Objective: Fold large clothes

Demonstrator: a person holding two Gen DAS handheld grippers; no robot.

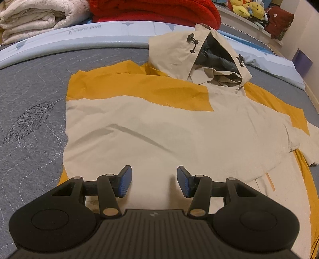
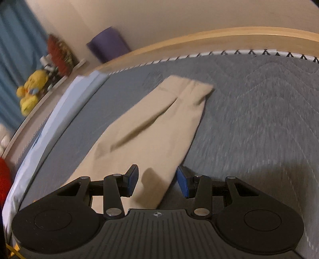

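In the left wrist view, a beige and mustard hooded jacket (image 1: 159, 123) lies spread on a grey quilted mattress (image 1: 33, 111), its hood (image 1: 191, 57) toward the far edge, near a folded cream blanket (image 1: 33, 18) and a red quilt (image 1: 155, 10). The left gripper (image 1: 154, 182) hovers over the beige body with fingers spread, holding nothing. In the blurred right wrist view, the jacket's beige sleeve (image 2: 151, 123) stretches away across the mattress; the right gripper (image 2: 157, 182) straddles its near end, fingers apart, not closed on the cloth.
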